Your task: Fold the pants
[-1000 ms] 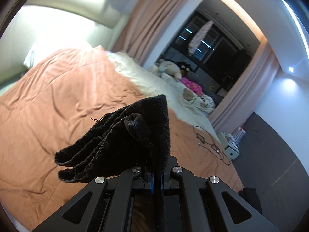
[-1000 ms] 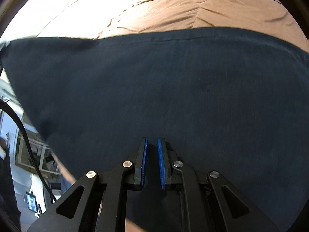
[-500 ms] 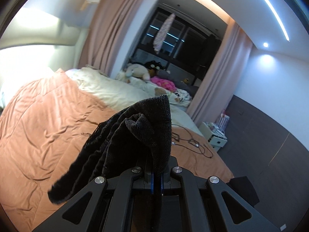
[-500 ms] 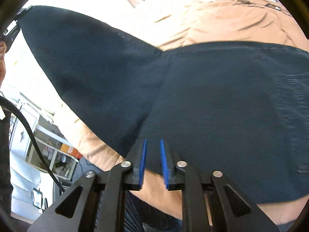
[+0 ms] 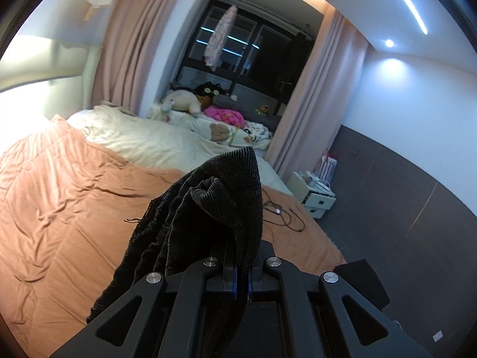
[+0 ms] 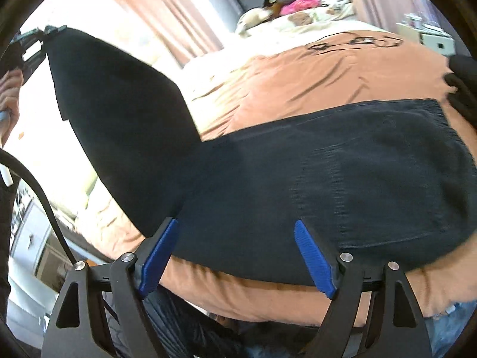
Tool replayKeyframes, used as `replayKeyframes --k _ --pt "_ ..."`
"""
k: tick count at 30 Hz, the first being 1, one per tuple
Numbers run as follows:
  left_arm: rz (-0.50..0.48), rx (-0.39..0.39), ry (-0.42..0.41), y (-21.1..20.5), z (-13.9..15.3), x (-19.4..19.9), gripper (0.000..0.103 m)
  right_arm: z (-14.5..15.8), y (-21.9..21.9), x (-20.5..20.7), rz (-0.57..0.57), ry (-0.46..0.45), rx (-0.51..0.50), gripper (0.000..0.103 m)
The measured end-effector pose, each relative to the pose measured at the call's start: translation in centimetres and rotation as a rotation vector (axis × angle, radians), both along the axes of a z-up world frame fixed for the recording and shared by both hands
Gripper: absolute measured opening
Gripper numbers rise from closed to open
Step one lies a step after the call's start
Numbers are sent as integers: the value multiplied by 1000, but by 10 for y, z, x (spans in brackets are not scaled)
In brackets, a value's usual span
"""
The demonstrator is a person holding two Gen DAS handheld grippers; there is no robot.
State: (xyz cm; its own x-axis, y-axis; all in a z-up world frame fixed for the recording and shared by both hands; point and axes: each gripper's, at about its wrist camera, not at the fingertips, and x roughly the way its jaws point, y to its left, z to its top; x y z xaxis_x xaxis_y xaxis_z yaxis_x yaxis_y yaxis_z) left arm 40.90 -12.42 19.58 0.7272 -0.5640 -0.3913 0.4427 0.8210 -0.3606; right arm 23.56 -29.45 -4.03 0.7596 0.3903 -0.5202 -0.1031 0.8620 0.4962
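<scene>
1. My right gripper (image 6: 235, 256) hangs over the near edge of the bed (image 6: 342, 68); its jaws have just been opening, wide and empty.
2. The pants (image 6: 328, 185) lie along that edge, waistband toward the right side.
3. My left gripper (image 5: 242, 277) is clamped on the leg end, lifted off the bed's left.
4. I judge this the fold-over: next, carry the cuff toward the waistband.

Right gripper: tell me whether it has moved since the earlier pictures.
Yes. The right gripper has backed off the pants toward the near edge of the orange cover, its jaws just opening, nothing between them.
</scene>
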Motion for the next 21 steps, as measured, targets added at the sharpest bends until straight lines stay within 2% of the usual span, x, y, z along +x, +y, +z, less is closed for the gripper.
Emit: replayKeyframes --k 4,11,16,21 --pt "-26 23 6 -42 1 -1 4 -8 -33 -29 -60 -16 33 80" --pt "-85 46 39 -114 -10 -3 4 -28 -64 -65 -156 -30 100 80" --pt "-133 72 70 -164 -27 -3 4 -36 -87 -87 -218 -32 144 80" --pt "-197 88 121 -216 -58 0 4 -37 -103 -101 -270 -28 180 80"
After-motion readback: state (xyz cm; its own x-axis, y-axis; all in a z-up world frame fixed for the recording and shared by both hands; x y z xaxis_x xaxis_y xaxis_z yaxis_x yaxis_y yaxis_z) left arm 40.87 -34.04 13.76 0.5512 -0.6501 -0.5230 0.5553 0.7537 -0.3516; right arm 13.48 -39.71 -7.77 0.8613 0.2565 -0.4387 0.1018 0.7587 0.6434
